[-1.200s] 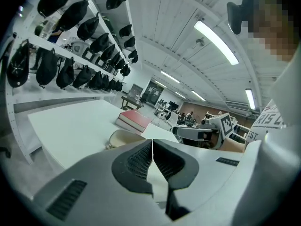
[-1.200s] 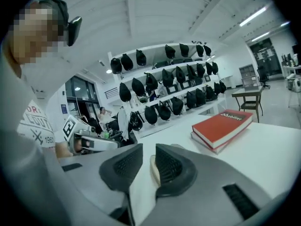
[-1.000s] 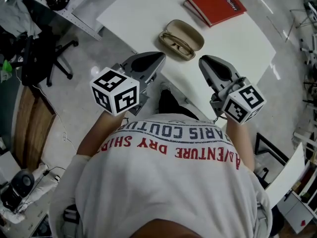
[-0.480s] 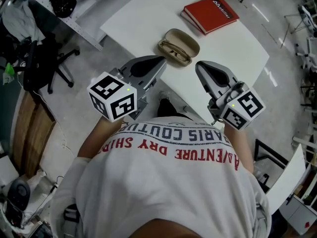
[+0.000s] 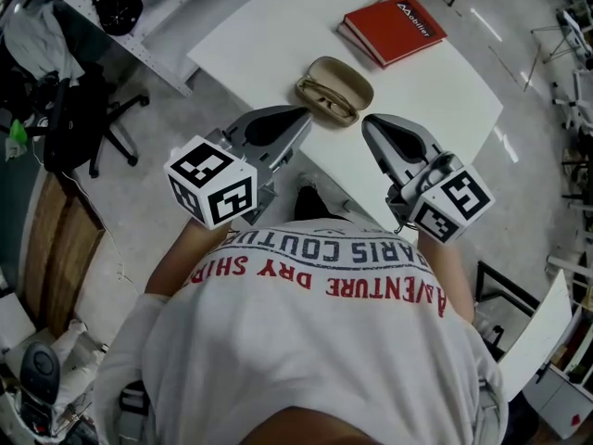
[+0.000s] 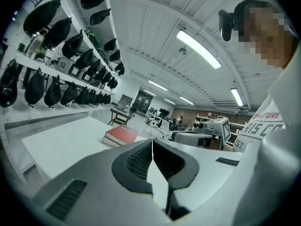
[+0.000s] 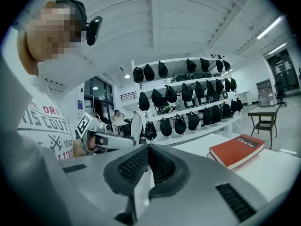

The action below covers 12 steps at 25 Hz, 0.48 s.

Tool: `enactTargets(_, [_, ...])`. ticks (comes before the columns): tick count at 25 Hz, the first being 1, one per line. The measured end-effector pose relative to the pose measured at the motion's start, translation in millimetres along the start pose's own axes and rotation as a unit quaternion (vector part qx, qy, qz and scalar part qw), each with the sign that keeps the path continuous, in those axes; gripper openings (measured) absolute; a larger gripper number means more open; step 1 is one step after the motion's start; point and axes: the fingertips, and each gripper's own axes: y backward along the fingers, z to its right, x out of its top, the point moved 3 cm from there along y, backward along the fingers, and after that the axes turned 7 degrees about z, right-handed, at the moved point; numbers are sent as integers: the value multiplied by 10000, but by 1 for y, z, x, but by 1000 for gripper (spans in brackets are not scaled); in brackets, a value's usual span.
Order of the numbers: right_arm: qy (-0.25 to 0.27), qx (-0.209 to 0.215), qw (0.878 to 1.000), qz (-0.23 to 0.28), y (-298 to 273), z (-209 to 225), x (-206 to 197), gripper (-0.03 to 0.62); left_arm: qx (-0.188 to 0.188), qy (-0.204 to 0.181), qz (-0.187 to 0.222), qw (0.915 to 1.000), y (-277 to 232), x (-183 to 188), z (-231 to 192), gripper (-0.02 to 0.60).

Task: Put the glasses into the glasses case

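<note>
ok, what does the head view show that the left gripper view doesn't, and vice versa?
Head view only: the open glasses case with the glasses lying in it, and the office chair beside the table.
Left gripper view only: the black bags on wall shelves, the ceiling lights, and a straight look at the left gripper, its tongs shut with nothing between them.
Both: the white table, the red book and the right gripper.
</note>
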Motion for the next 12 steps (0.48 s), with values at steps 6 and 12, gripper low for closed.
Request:
enactTargets(6, [-16, 22, 10000, -27, -5, 3, -1, 23, 5, 9, -16, 10000, -3, 1, -5, 29])
enactTargets(12, [-52, 10, 9999, -90, -7, 9, -4, 23, -1, 16, -43, 10000, -8, 0, -10, 29])
